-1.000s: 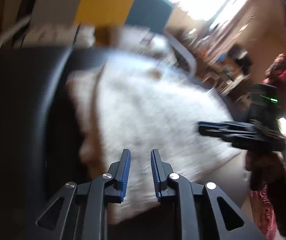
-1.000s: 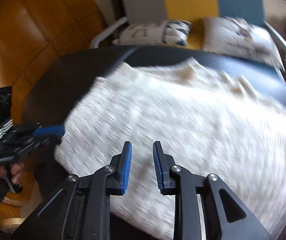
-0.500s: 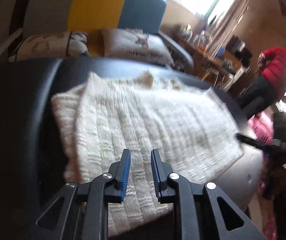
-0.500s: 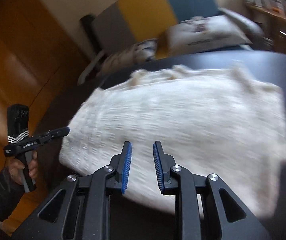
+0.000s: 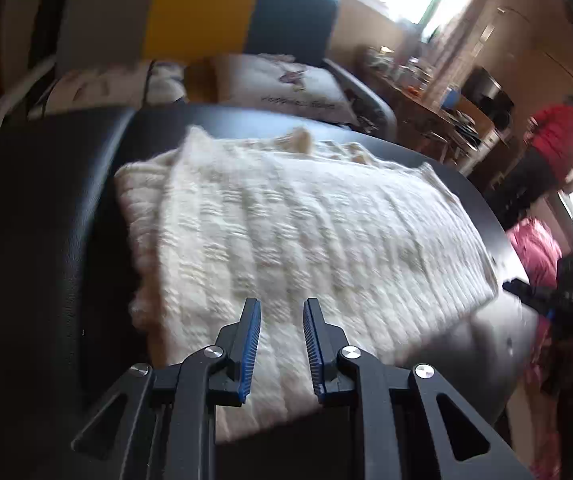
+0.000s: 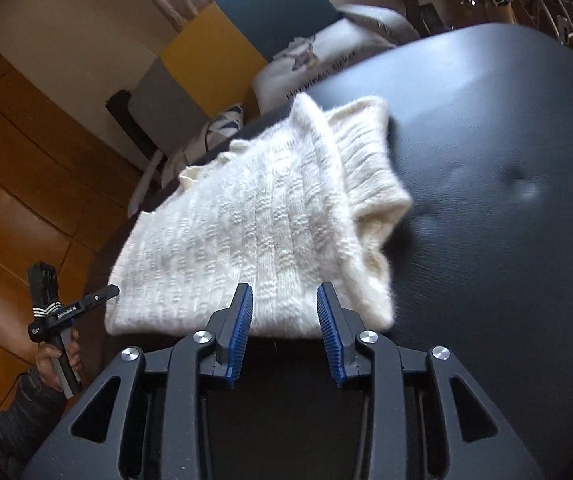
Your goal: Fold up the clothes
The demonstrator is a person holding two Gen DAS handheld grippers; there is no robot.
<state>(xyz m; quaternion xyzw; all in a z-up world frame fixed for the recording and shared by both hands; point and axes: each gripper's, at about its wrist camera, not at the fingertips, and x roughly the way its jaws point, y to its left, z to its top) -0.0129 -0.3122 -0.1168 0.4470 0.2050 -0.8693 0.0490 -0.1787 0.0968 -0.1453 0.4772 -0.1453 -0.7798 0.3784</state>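
Black padded bench (image 5: 46, 240) fills the left wrist view, a striped sofa (image 5: 206, 8) with cushions behind it. Cream knit sweater (image 5: 306, 240) lies flat on the bench as a layered rectangle, a second layer showing along its left side. Left tongs (image 5: 280, 312) hover over the sweater's near edge, blue pads a narrow gap apart, nothing between them. Compared with a second ago, when they sat low over the knit amid heavy blur, they are pulled back and more of the bench shows around the sweater. Right tongs (image 5: 526, 292) show just off the sweater's right corner, clear of it; their gap cannot be told here. A bystander in red (image 5: 558, 144) stands well behind the sweater, to the right.

Right wrist view: right tongs (image 6: 286, 304) sit at the sweater's (image 6: 246, 232) near edge, jaws wider than half a second ago, gripping nothing. The ribbed part bulges out at the sweater's right side, layers stacked under it. Left tongs (image 6: 102, 294) point at the sweater's left corner, not touching; a hand (image 6: 52, 360) grips their handle.

Judgement: both tongs off the cloth and a compact stack fit either a pause between folds or a finished fold. Bare bench (image 6: 506, 200) lies open right of the sweater; on its left the bench edge is close, with wooden cabinets (image 6: 26, 160) beyond.
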